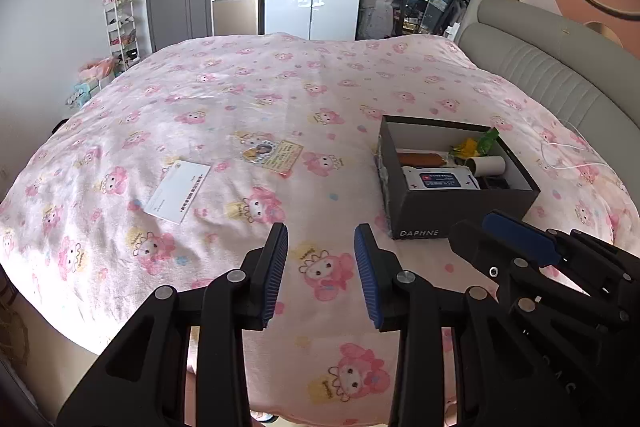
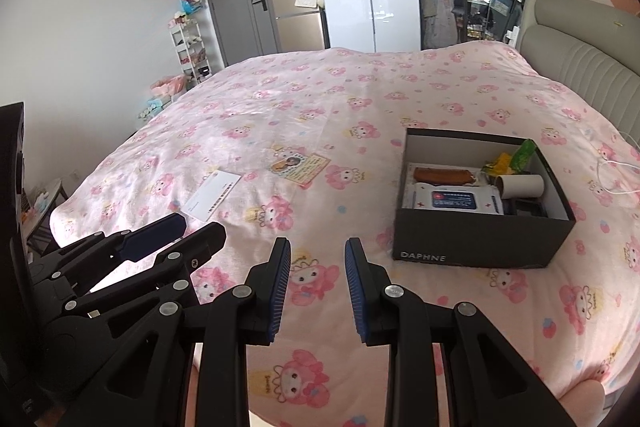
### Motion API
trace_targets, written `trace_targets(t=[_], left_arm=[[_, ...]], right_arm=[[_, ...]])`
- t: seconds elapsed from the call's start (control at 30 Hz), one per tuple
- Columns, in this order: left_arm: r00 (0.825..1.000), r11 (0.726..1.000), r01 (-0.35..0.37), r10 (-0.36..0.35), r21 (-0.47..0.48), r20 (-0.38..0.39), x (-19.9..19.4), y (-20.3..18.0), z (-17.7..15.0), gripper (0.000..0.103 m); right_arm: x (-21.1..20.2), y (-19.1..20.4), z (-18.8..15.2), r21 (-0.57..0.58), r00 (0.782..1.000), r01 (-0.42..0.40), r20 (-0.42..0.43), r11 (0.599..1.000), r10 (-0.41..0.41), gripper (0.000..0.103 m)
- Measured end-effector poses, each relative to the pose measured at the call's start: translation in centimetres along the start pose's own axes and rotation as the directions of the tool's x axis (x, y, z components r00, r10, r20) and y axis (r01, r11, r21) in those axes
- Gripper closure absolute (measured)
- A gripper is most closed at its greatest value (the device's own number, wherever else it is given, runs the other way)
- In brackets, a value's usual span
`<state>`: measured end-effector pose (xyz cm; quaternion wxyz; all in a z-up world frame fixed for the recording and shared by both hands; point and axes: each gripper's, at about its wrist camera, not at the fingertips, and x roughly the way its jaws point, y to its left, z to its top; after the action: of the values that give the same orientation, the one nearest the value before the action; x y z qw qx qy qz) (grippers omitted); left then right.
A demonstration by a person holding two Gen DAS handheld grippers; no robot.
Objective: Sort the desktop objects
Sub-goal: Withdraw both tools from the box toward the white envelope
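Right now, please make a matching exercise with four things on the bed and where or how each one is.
Things:
1. white envelope
2. cardboard tube
3. wet wipes pack
4. left gripper

Descriptions:
A. flat in the box, near its front wall
B. open, holding nothing
C. flat on the blanket, left of the box
D. lying in the box, at its right

Pairs: 1-C, 2-D, 3-A, 4-B
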<state>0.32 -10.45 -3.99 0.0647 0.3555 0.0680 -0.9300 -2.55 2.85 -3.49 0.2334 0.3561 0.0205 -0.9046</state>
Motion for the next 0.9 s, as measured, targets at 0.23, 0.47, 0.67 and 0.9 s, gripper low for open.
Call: trace_targets(t=[0.23,0.47,0.67,0.9], left_arm=[[0.999,0.997,-0.05,0.05,-0.053,0.001,-0.1,3.7,-0.3,0.068],[0.995,0.987,-0.103,0.102,-0.125,-0.014,0.4,8.3,-0.9,0.068],[0.99,0.973,-0.138,0.134,-0.187,-0.033,1.7,12.3,-1.5,0.068],[0.987,0.953,-0.158,0.148,-0.259,-0.058,4.8,16.8,-1.3,0.068]], right_arm=[[1.6,3.2,0.5,-0.045,0.999,-0.042,-0.006,0.998,0.042,0.078],[4.0,7.1,0.9,-0.094,0.995,-0.102,-0.021,0.99,0.1,0.078],[7.4,10.0,1.4,-0.118,0.98,-0.19,-0.076,0.975,0.182,0.078],[11.9,13.1,2.6,-0.174,0.971,-0.225,-0.125,0.959,0.205,0.078]])
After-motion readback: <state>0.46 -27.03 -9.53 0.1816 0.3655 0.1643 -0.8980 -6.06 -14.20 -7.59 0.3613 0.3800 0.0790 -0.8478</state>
